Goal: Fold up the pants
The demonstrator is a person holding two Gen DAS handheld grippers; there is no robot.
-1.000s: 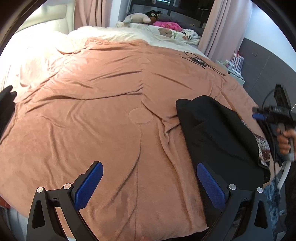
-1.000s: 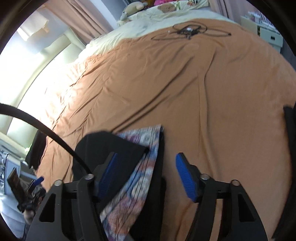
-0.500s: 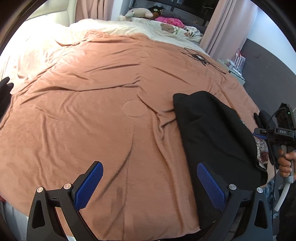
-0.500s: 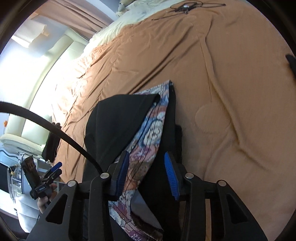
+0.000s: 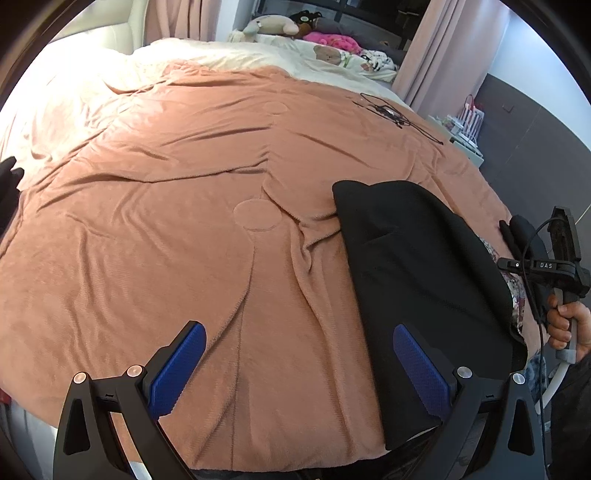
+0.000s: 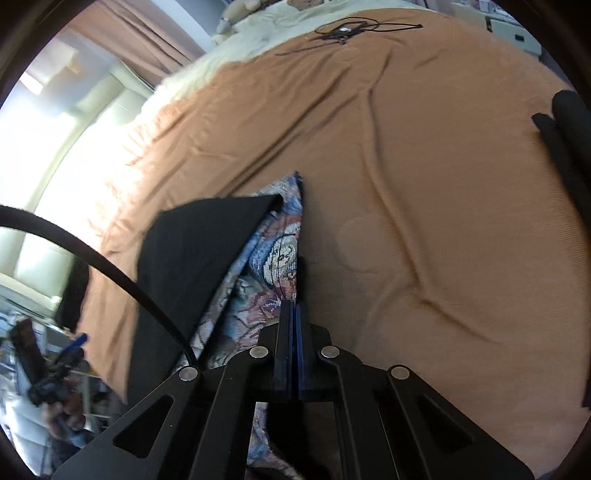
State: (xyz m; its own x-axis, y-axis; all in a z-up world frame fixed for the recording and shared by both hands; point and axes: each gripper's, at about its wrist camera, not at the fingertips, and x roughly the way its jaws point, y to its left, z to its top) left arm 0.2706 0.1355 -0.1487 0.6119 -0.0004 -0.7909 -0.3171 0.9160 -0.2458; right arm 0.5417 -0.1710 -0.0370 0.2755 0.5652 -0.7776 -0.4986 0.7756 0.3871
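Pants (image 5: 424, 266), black, patterned lining, at your bed's (image 5: 184, 221) near edge: right gripper (image 6: 291, 314) clamped on their edge for lifting; left gripper (image 5: 295, 354) spread, empty, waiting.

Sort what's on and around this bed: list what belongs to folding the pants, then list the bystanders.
Job: black pants with patterned lining; right gripper shut on their edge; left gripper open.
Bystanders: brown blanket, tangled cable, stuffed toys, curtains.

free: wide blanket (image 5: 155, 236) left of pants (image 5: 424, 266) | obstacle: cables (image 5: 391, 112), seemingly, far side
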